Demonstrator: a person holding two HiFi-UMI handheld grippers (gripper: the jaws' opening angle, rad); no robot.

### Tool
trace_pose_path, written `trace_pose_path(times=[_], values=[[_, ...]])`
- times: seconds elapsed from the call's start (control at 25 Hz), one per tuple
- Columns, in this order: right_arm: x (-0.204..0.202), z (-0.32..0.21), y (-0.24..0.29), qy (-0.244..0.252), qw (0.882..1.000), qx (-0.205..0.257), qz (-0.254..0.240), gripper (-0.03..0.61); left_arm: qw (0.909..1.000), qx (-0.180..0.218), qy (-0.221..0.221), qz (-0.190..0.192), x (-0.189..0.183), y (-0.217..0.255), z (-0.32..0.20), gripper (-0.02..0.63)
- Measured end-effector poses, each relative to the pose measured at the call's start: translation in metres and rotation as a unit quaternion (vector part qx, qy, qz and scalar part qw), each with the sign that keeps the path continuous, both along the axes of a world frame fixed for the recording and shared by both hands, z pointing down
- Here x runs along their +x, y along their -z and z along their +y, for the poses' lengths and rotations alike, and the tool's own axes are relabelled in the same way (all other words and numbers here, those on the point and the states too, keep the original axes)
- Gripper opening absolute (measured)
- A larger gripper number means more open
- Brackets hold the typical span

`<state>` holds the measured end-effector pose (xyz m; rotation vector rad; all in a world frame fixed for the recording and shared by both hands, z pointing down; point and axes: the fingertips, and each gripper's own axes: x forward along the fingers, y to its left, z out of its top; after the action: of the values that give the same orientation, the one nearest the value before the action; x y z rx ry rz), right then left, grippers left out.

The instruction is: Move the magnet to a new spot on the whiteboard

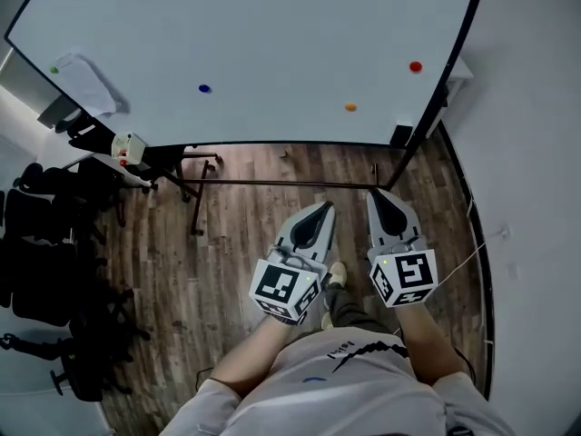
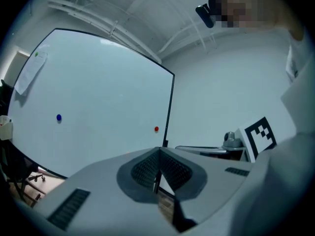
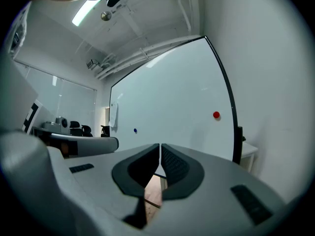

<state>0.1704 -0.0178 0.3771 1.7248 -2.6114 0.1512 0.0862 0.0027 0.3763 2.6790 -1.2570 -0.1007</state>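
The whiteboard (image 1: 272, 34) stands ahead of me on a wheeled frame. It carries a red magnet (image 1: 416, 66) near its right edge, an orange magnet (image 1: 350, 107) lower down, a blue magnet (image 1: 204, 88) left of the middle and a green magnet (image 1: 54, 69) holding a paper sheet (image 1: 88, 84). My left gripper (image 1: 325, 206) and right gripper (image 1: 375, 193) are side by side over the wooden floor, well short of the board, both shut and empty. The left gripper view shows the blue magnet (image 2: 59, 117) and red magnet (image 2: 156, 129); the right gripper view shows the red magnet (image 3: 216, 114) far beyond the jaws.
Black office chairs (image 1: 41, 243) crowd the left side. The board's stand legs (image 1: 198, 198) and crossbar (image 1: 290, 184) lie on the floor between me and the board. A white table (image 1: 458, 69) sits behind the board's right edge, beside a white wall (image 1: 536, 198).
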Motion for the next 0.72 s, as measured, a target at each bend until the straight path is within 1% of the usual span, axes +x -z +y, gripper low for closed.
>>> trace_pose_path(times=[0.16,0.28,0.4,0.56,0.64,0.72], values=[[0.007,-0.061,-0.012,-0.013,1.000,-0.002,-0.009,0.015,0.9999,-0.001,-0.009,-0.014,0.004,-0.007,-0.054,0.012],[0.006,-0.102,-0.024,-0.016,1.000,-0.010,-0.011,0.015,0.9997,-0.009,-0.006,-0.021,0.001,-0.010,-0.089,0.011],[0.006,-0.139,-0.032,-0.020,1.000,-0.012,-0.007,0.016,0.9996,-0.006,0.000,-0.027,-0.003,-0.010,-0.120,0.012],[0.008,-0.168,-0.045,-0.031,0.999,-0.021,-0.002,0.017,0.9992,-0.007,-0.003,-0.038,0.001,-0.018,-0.147,0.012],[0.005,-0.180,-0.052,-0.038,0.999,-0.026,0.006,0.021,0.9992,-0.004,-0.010,-0.037,0.001,-0.020,-0.160,0.012],[0.004,-0.195,-0.058,-0.049,0.998,-0.030,0.012,0.042,0.9991,-0.002,-0.021,-0.036,0.002,-0.022,-0.174,0.012]])
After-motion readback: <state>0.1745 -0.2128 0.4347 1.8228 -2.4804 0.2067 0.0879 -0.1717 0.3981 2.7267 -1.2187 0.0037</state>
